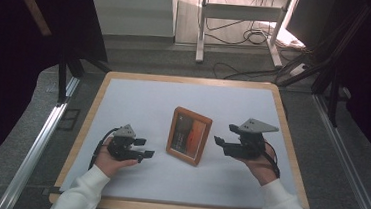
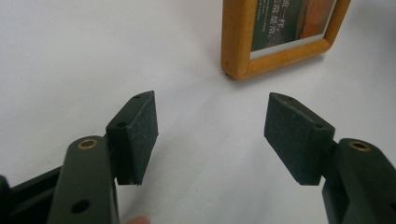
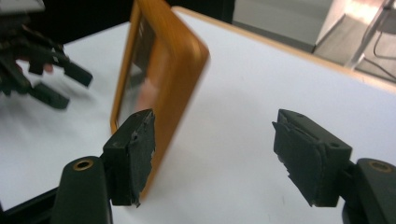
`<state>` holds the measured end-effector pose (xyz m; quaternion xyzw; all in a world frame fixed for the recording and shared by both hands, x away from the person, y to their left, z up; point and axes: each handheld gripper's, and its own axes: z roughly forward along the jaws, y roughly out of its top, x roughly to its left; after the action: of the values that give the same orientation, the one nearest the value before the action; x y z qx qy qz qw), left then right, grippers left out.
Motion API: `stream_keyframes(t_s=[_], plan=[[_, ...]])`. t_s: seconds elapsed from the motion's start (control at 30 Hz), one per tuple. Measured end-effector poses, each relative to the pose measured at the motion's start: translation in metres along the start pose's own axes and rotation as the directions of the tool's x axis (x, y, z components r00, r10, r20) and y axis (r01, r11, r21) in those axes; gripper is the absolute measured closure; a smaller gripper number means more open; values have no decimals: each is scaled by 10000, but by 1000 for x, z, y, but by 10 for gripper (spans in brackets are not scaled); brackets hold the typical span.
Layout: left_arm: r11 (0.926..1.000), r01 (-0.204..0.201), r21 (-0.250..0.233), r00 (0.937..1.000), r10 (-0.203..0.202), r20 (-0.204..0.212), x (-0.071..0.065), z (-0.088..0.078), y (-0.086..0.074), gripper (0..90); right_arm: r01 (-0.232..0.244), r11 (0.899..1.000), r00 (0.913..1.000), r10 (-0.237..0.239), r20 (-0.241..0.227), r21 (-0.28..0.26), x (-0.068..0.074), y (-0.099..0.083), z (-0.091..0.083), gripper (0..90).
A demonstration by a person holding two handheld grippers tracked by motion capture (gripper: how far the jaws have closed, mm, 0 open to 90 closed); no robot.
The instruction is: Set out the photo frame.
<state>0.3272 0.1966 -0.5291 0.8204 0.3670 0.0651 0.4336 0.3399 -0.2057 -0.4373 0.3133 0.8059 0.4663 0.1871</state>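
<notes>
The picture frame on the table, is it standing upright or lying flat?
Standing upright. The picture frame rests on its bottom edge on the white table, its face raised toward the person, and neither tool touches it.

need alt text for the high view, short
A wooden picture frame stands upright on a white table. A person's hands hold an open gripper on each side of it, the left gripper and right gripper both apart from it.

Upright wooden photo frame mid-table
</notes>
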Motion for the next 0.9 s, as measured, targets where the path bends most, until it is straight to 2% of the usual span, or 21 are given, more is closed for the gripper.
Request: stream_keyframes(t_s=[0.2,0.27,0.57,0.6,0.73,0.8,0.9], plan=[[10000,66,50,10000,-66,-16,0,1,1,385,-574,9982,9981,570,229,156,-8,-37,-13,285],[10000,64,59,10000,-63,-25,-1,1,1,381,-572,9978,9979,560,338,350,-9,-47,-15,282],[10000,74,-1,10000,-74,-64,0,1,1,391,-819,9936,9954,776,561,784,-16,-68,-17,271],[10000,63,-24,10000,-63,-53,0,1,2,425,-829,9931,9954,785,557,834,-16,-69,-16,270],[9998,-39,-183,9997,34,-250,2,2,7,666,-769,9922,9960,719,532,983,-16,-72,-11,261],[9997,58,-231,9994,-66,-334,5,6,12,762,-684,9919,9966,630,531,1070,-15,-73,-9,257],[9999,-28,-116,9985,22,-541,7,14,20,847,-600,9914,9971,541,532,1165,-13,-74,-8,256]])
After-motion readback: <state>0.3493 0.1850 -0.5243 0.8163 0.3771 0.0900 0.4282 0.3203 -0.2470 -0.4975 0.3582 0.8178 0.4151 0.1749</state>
